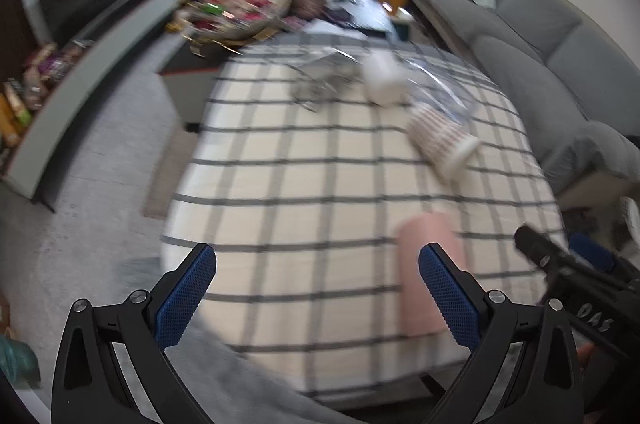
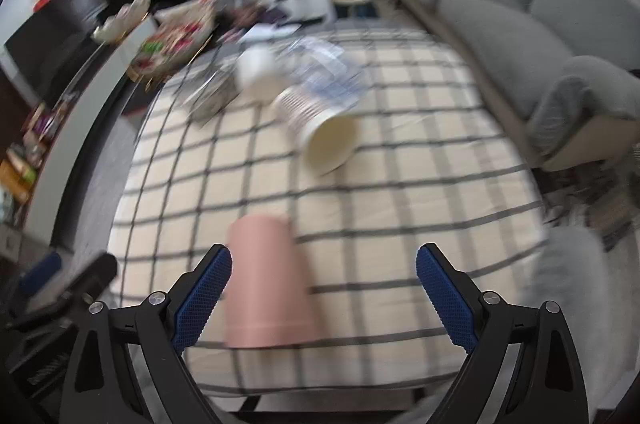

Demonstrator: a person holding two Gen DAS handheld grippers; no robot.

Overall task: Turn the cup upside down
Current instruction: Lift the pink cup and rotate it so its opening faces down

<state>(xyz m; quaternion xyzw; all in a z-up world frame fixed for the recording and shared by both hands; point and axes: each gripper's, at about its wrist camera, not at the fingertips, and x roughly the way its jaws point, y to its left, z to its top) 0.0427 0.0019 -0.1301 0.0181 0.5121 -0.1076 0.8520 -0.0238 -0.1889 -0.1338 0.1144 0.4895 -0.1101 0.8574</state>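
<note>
A pink cup [image 2: 266,280] stands on the checked tablecloth [image 2: 400,207] near the table's front edge, wider at the bottom; it also shows in the left wrist view [image 1: 430,276]. A striped paper cup [image 2: 320,127] lies on its side further back, its mouth facing the right camera; it also shows in the left wrist view [image 1: 442,139]. My left gripper [image 1: 316,288] is open and empty, the pink cup just behind its right finger. My right gripper [image 2: 324,288] is open and empty, the pink cup close to its left finger. Both views are blurred.
A white cup [image 1: 384,79], a wire rack [image 1: 320,79] and clear plastic packaging [image 2: 324,67] lie at the table's far end. A grey sofa [image 2: 520,19] runs along the right. A low cabinet with clutter [image 1: 92,63] stands left. The other gripper [image 1: 576,276] shows at the right.
</note>
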